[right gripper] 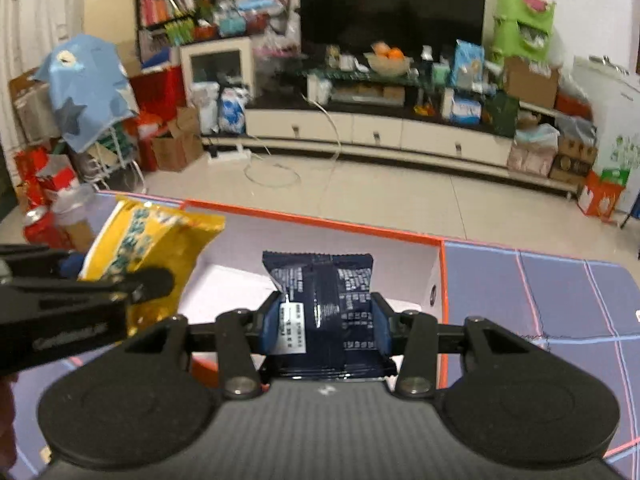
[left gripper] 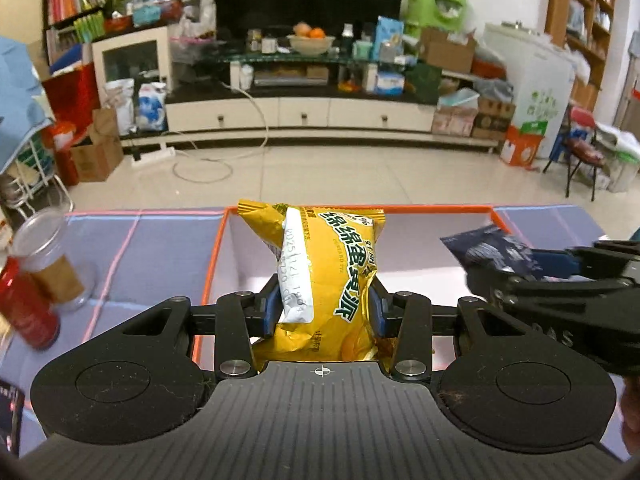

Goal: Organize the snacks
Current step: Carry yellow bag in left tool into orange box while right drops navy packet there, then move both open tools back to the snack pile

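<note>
My left gripper [left gripper: 324, 308] is shut on a yellow snack packet [left gripper: 328, 264], held upright over the orange-rimmed white box [left gripper: 216, 248]. The right wrist view shows my right gripper [right gripper: 325, 320] shut on a dark blue snack packet [right gripper: 320, 296], also above the box [right gripper: 440, 280]. Each gripper appears in the other's view: the right one with its blue packet [left gripper: 496, 256] at the right edge, the left one with its yellow packet [right gripper: 148, 248] at the left edge. Both packets hang side by side over the box's white floor.
A red can [left gripper: 24, 304] and a clear plastic jar [left gripper: 52, 256] stand on the purple mat [left gripper: 152, 256] left of the box. Beyond the table edge lie a tiled floor, a TV cabinet [left gripper: 300, 112] and stacked cartons.
</note>
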